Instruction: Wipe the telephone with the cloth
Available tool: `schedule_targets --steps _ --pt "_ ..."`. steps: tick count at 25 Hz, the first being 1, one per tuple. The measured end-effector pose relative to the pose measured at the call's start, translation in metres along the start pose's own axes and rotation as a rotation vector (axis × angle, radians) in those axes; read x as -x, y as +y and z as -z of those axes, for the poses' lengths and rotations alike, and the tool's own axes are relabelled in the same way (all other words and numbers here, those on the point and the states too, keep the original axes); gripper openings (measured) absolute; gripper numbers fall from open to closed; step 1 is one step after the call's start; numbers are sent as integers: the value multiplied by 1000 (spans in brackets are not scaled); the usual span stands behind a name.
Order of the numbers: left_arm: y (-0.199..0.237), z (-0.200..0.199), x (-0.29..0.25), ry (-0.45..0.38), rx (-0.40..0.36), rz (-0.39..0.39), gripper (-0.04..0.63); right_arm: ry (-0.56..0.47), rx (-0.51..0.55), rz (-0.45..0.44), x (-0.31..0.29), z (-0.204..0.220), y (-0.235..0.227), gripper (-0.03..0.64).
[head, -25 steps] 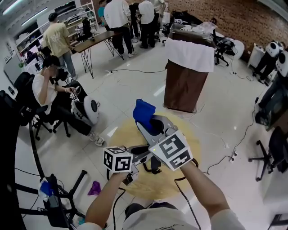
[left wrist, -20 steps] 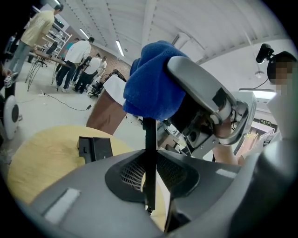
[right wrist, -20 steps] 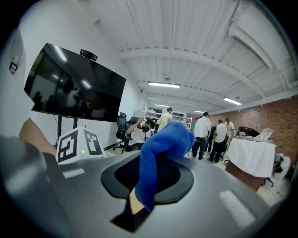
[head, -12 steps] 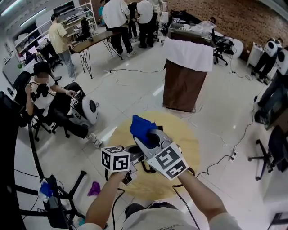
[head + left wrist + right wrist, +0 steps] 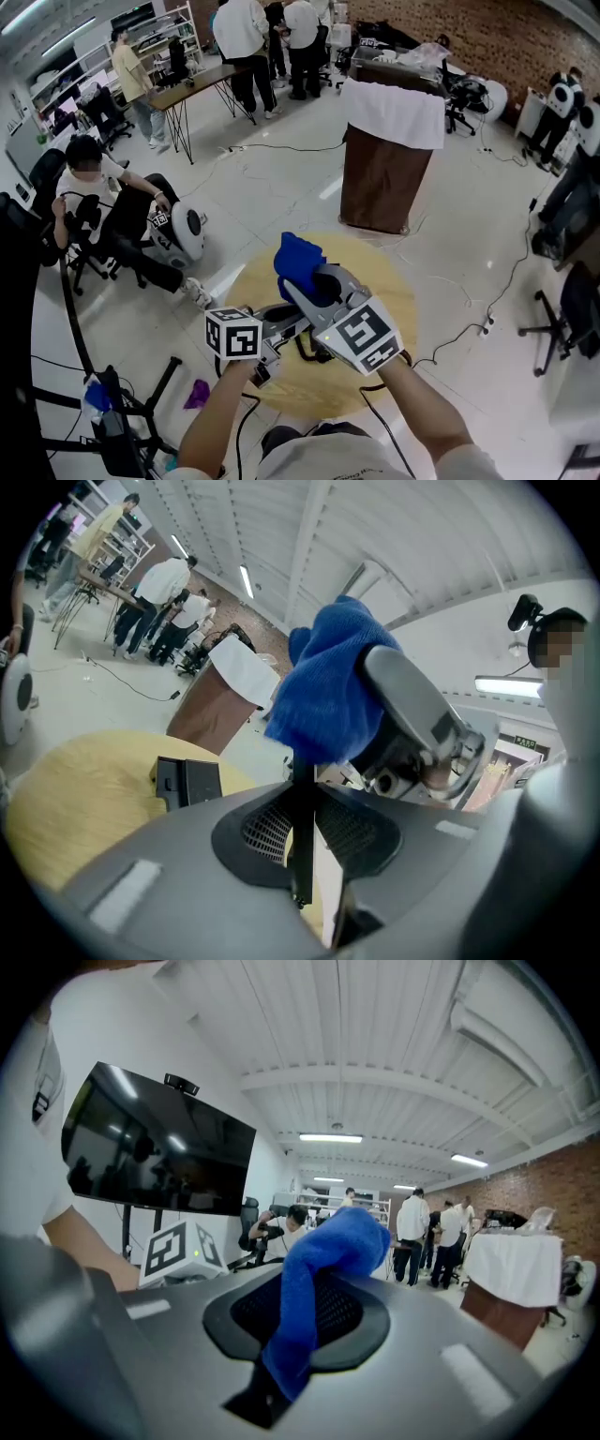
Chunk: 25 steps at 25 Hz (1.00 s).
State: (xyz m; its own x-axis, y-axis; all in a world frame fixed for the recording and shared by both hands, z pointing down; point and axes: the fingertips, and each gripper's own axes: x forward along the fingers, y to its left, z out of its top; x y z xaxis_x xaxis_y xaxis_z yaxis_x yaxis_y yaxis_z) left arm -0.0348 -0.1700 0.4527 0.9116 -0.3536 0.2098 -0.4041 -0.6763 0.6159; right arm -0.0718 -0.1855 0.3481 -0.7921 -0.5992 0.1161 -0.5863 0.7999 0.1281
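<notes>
Yr right gripper (image 5: 298, 1321) is clenched on the fluffy blue cloth (image 5: 328, 1241), just past yr left gripper (image 5: 302, 827), which pinches a thin black strip (image 5: 300, 855); the black boxy telephone (image 5: 187, 782) sits on the round wooden table (image 5: 84, 780).

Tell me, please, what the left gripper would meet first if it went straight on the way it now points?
Probably the blue cloth pinched in the right gripper, just beyond the thin black item in the left gripper's fingers; depth is unclear.
</notes>
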Motion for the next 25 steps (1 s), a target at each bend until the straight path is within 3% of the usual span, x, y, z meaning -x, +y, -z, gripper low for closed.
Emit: schedule_targets --steps 4,9,17,25 --pt "-7 1 8 -5 8 45 63 -102 -5 106 17 -28 -51 61" --pt "-18 -1 19 -16 50 115 63 -98 45 175 26 -11 -94 61" --pt "-41 -16 25 21 45 197 64 -77 179 85 17 38 -64 61" --pt "-49 -18 27 50 35 218 64 -45 370 -8 13 64 -30 61"
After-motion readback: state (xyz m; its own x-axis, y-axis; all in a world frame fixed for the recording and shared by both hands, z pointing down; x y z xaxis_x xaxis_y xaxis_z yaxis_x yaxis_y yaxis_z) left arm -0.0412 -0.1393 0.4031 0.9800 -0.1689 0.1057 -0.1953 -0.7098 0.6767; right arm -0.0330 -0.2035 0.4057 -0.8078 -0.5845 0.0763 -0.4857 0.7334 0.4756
